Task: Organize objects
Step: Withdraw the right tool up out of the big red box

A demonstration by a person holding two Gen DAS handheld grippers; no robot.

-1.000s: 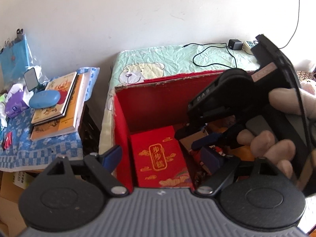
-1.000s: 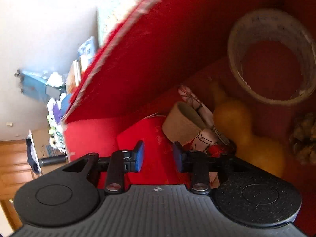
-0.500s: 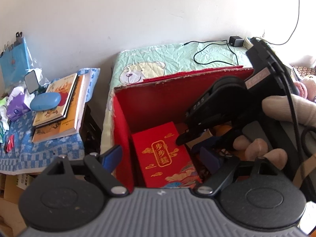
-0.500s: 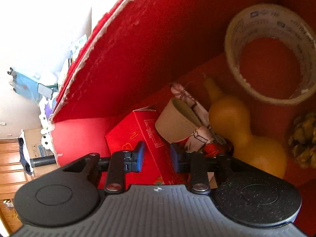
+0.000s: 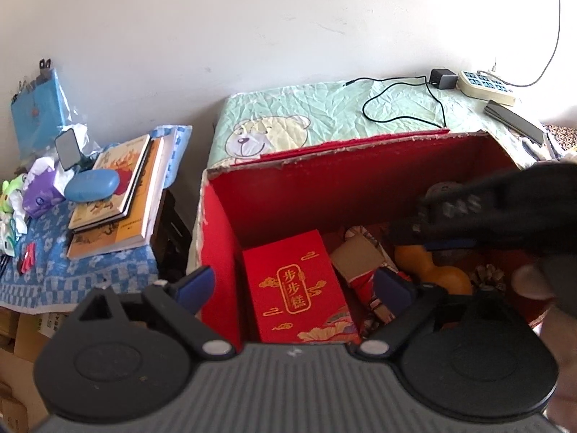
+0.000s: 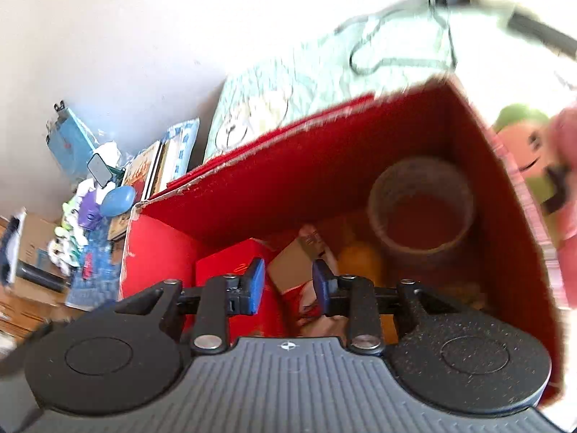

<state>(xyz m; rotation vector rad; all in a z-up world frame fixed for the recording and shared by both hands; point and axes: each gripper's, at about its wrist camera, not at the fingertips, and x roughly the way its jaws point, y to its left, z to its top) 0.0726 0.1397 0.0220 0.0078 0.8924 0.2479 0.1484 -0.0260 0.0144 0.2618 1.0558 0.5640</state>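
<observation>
Hovering over one red box [image 5: 288, 195], two empty grippers, left [image 5: 294, 285] spread wide, right [image 6: 288, 283] part-open.

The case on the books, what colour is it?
Blue. The case shows best in the left wrist view.

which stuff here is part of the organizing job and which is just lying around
Job:
red box
red packet
yellow gourd
tape roll
pine cone

Lying about:
book stack
blue case
power strip
black charger
bear quilt
</observation>
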